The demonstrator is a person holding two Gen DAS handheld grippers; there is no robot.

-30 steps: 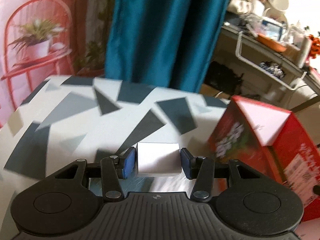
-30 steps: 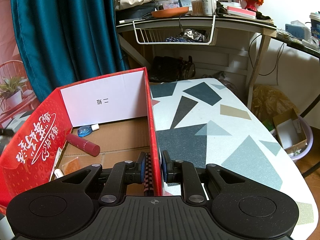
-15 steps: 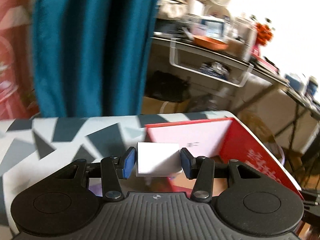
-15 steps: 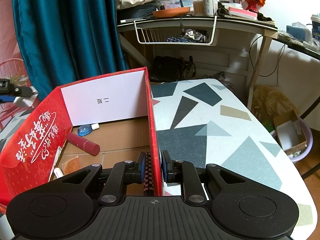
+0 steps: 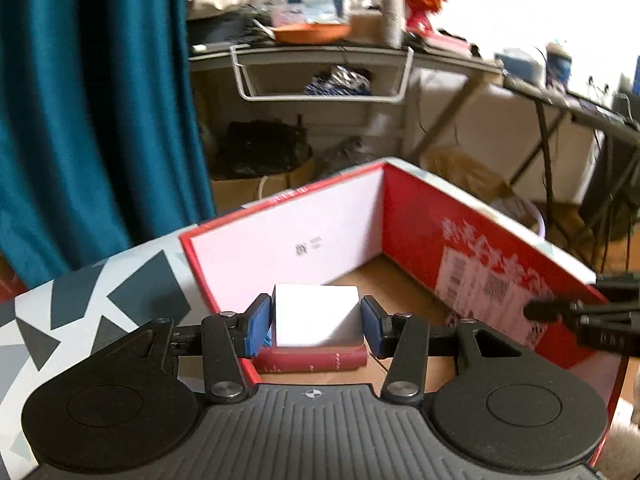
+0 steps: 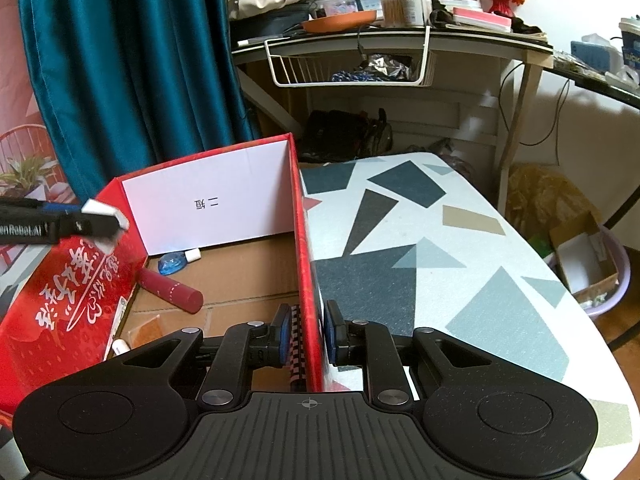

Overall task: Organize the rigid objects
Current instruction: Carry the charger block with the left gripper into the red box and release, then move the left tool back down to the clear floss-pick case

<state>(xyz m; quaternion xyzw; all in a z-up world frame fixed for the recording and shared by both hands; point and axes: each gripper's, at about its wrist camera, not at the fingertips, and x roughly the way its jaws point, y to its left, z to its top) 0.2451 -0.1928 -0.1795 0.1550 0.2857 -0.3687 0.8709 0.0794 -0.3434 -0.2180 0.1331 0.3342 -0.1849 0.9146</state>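
Observation:
My left gripper (image 5: pixel 317 322) is shut on a white block (image 5: pixel 318 320) and holds it above the left wall of the open red box (image 5: pixel 472 240). From the right wrist view the left gripper (image 6: pixel 106 222) with the white block (image 6: pixel 102 210) shows over the box's left wall. My right gripper (image 6: pixel 306 338) is shut on the box's right wall (image 6: pixel 306 264). Inside the box lie a dark red tube (image 6: pixel 170 290), a blue tape dispenser (image 6: pixel 176 262) and a checkered item (image 6: pixel 295 348).
The box stands on a table with a grey triangle pattern (image 6: pixel 440 264). A teal curtain (image 6: pixel 128 60) hangs behind. A cluttered desk with a white wire basket (image 6: pixel 348 64) stands beyond the table. A tub with cardboard (image 6: pixel 588 264) sits on the floor at right.
My left gripper has swung right with the white block, from over the patterned table to over the red box. My right gripper has stayed clamped on the box wall.

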